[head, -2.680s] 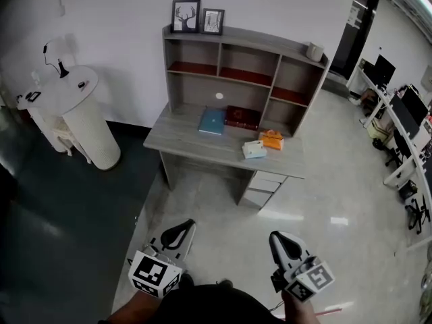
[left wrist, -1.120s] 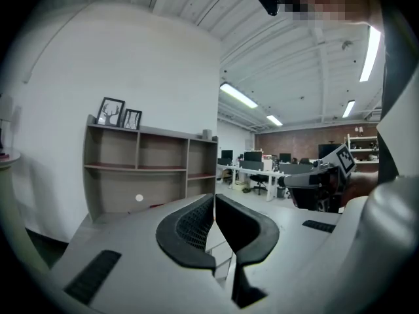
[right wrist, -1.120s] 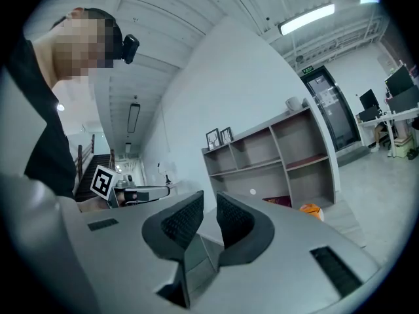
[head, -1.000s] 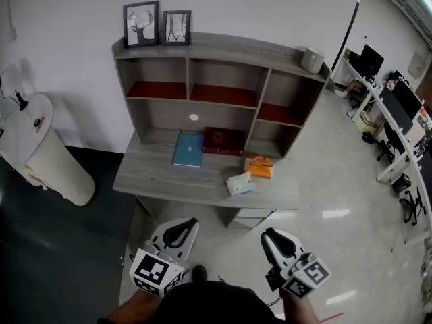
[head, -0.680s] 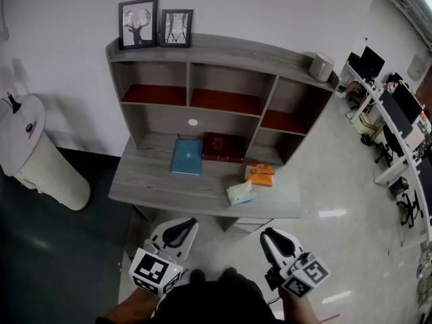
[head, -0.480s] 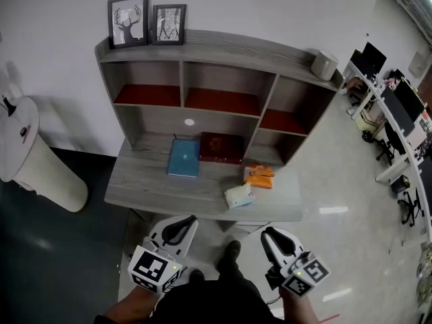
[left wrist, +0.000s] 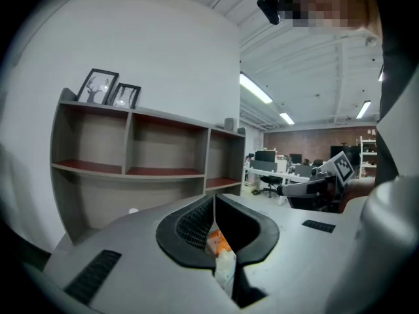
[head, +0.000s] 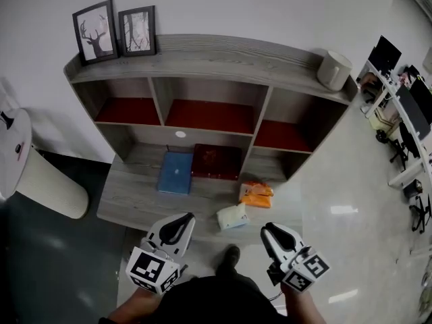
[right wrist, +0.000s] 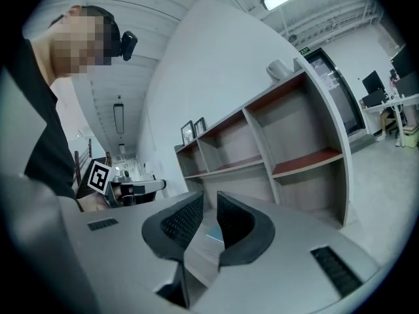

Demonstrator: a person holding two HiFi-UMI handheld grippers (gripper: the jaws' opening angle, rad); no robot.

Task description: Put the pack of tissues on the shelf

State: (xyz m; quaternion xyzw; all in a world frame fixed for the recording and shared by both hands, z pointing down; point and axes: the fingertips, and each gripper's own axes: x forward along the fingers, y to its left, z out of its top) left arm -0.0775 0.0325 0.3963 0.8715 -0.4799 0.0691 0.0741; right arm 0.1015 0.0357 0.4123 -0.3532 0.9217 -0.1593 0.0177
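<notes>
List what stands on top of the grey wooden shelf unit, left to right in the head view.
Black-framed deer picture → second black-framed picture → pale cylindrical pot at the far right end.

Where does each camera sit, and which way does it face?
Head view: on the person's head, looking steeply down at shelf and desk; left tongs and right tongs show below.
Left gripper view: on the left tongs, facing the shelf; right tongs at right.
Right gripper view: on the right tongs, facing the shelf; left tongs at left.
Shared: all see the shelf and picture frames.
</notes>
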